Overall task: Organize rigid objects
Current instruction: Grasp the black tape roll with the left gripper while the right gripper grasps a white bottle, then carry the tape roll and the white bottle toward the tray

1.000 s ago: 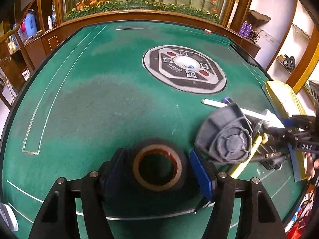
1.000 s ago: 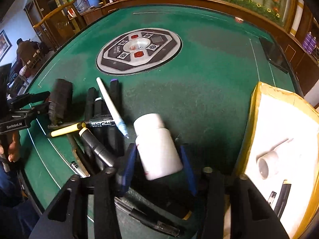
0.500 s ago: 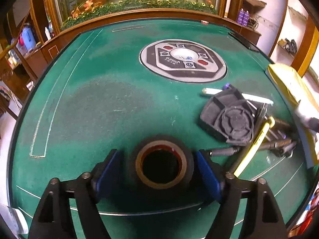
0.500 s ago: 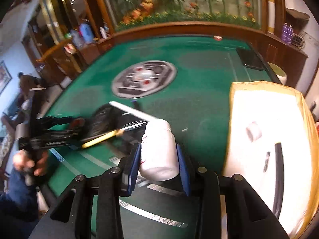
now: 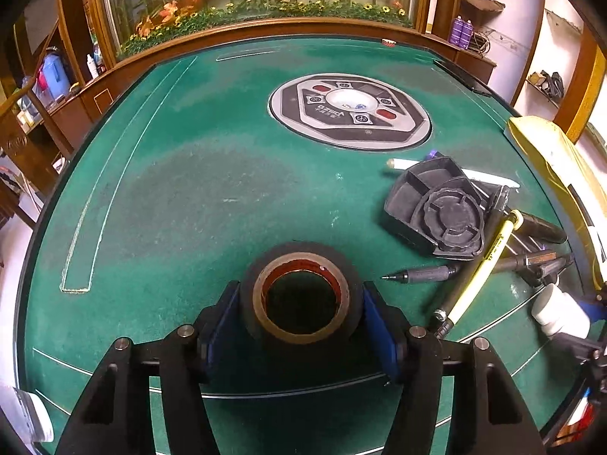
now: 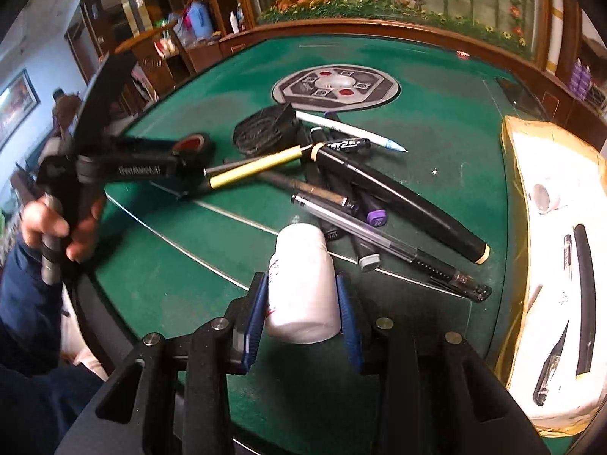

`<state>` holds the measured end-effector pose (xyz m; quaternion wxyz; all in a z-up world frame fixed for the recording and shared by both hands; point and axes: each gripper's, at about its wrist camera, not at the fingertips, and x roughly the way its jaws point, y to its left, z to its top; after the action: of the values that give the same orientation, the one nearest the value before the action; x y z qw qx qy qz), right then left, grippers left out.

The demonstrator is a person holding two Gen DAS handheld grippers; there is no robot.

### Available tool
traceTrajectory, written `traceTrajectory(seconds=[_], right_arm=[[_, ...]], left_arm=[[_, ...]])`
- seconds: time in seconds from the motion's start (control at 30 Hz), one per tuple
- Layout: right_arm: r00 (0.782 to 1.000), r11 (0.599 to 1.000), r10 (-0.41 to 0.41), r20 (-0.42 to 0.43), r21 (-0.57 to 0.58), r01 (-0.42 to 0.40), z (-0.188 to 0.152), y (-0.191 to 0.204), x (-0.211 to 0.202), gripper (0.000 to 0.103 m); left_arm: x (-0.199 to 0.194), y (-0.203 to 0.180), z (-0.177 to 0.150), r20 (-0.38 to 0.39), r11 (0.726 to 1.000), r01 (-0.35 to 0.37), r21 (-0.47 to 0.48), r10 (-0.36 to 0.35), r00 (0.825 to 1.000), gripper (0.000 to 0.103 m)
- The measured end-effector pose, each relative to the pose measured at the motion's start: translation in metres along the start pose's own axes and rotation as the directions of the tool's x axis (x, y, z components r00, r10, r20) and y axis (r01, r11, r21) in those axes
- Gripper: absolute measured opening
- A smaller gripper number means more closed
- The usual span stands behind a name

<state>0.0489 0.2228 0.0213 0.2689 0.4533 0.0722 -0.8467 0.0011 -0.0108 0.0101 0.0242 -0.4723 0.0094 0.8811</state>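
Right now the white bottle [image 6: 303, 284] sits sideways between the right gripper [image 6: 301, 303] jaws, clamped at its waist by the blue pads, cap end pointing away from the hand, hanging clear above the green table [image 6: 436, 151]. That mid-body hold looks chosen to keep the smooth cylinder from pivoting while it travels. Just ahead of those jaws lies the heap of pens and markers [image 6: 364, 189], crossed over one another, and off to the jaws' right waits the cardboard box [image 6: 516, 159] with a white liner, already holding a small white cup and a few pens, so that is likely where the bottle belongs.

Over on the other side, the black tape roll [image 5: 301, 292] lies flat on the felt, hole up, right between the left gripper [image 5: 301, 314] jaws. They are closing in on it, blue pads at the roll's outer wall on both sides, a hold across the widest span since the roll offers no handle. Ahead and to the right of these jaws rests a black plastic holder [image 5: 436, 208] leaning on the pens.
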Motion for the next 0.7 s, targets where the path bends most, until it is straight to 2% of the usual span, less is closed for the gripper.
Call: traceTrajectory(seconds=[0.27, 0.4, 0.53, 0.6, 0.7], right_arm=[[0.994, 0.993, -0.098, -0.043, -0.069, 0.095, -0.007, 0.016, 0.010, 0.036], [0.994, 0.994, -0.102, -0.047, -0.052, 0.099, -0.007, 0.017, 0.009, 0.036], [0.995, 0.996, -0.085, -0.060, -0.045, 0.082, -0.007, 0.019, 0.008, 0.044], [0.996, 0.996, -0.079, -0.050, -0.043, 0.077, -0.006, 0.018, 0.006, 0.044], [0.995, 0.996, -0.087, -0.044, -0.035, 0.086, -0.003, 0.016, 0.006, 0.044]], left_arm=[[0.000, 0.000, 0.001, 0.003, 1.000, 0.003, -0.002, -0.003, 1.000, 0.066], [0.000, -0.001, 0.001, 0.004, 1.000, 0.003, -0.003, -0.003, 1.000, 0.066], [0.000, -0.002, 0.000, 0.003, 1.000, -0.001, -0.005, 0.001, 1.000, 0.067], [0.001, -0.002, -0.001, 0.000, 1.000, -0.011, -0.012, 0.011, 1.000, 0.072], [0.001, -0.003, 0.000, 0.002, 1.000, -0.014, -0.013, 0.014, 1.000, 0.069]])
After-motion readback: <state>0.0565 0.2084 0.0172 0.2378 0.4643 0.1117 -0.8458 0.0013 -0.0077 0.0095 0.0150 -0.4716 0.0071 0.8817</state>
